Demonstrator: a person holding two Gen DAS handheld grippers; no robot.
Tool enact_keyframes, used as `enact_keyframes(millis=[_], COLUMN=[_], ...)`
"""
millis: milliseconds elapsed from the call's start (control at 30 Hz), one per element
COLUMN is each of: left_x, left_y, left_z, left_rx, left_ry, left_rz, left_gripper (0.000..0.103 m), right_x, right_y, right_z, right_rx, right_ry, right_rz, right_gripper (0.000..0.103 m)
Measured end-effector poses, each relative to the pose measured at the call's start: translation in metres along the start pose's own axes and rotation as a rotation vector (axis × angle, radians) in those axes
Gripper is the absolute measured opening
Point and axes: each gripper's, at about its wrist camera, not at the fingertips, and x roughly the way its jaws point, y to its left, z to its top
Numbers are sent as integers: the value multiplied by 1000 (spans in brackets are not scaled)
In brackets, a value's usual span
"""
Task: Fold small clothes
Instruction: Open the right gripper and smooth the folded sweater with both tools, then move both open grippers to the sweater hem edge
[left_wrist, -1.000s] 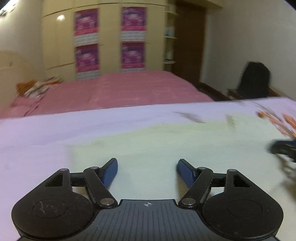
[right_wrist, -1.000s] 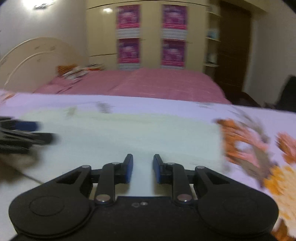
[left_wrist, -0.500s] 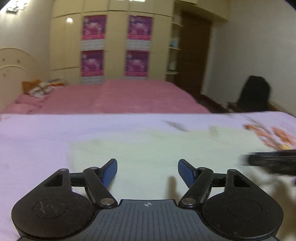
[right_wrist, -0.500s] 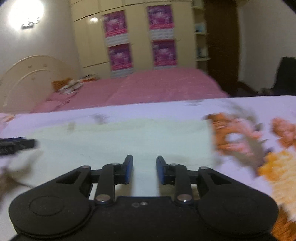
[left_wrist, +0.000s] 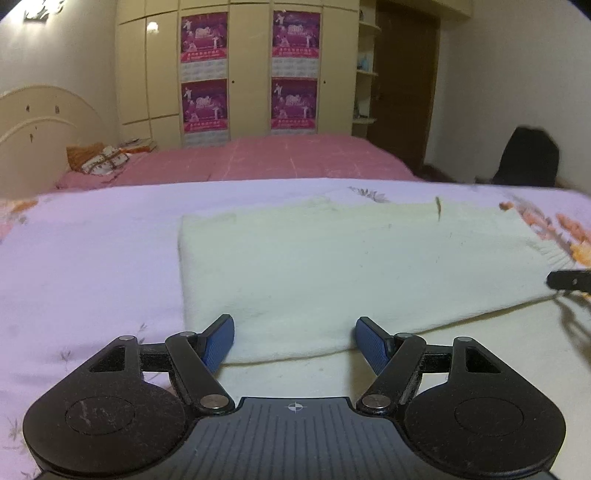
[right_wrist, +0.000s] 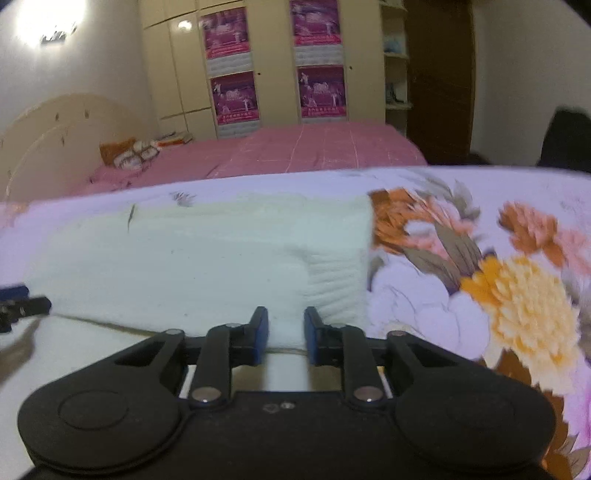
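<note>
Cream garment (left_wrist: 332, 266) lies folded flat on the floral bedsheet (left_wrist: 85, 258), filling the middle of both frames. My left gripper (left_wrist: 294, 338) sits wide apart at its near-left edge; my right gripper (right_wrist: 285, 334) stands narrowly apart by the ribbed hem (right_wrist: 334, 291), clamping nothing. Best, I judge, to pinch both near corners evenly before lifting.
</note>
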Motion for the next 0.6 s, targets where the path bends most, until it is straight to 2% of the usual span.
enact_keyframes(millis=[67, 167, 200, 267, 433, 500, 533, 567, 600], left_x=[4, -18, -26, -30, -51, -61, -67, -72, -78], left_y=[-11, -19, -21, -20, -37, -44, -48, -51, -54], left_z=[5, 7, 5, 2, -10, -13, -15, -16, -17], left_rx=[-7, -9, -1, 12, 7, 7, 9, 12, 15], left_ry=[8, -8, -11, 23, 77, 83, 83, 76, 69], left_rz=[20, 16, 24, 45, 77, 86, 89, 89, 86], left_gripper=[73, 73, 73, 73, 73, 77, 86, 89, 89], right_x=[3, 1, -6, -21, -36, -42, -46, -50, -55], right_y=[7, 10, 8, 4, -16, -17, -17, -17, -18], right_z=[-1, 3, 3, 3, -9, -15, -18, -20, -22], right_rx=[-20, -16, -3, -6, 33, 36, 38, 41, 48], right_ry=[3, 11, 4, -18, 32, 45, 54, 60, 63], right_rz=[-8, -12, 3, 20, 59, 74, 84, 92, 98], right_gripper=[22, 23, 27, 29, 31, 31, 31, 31, 31])
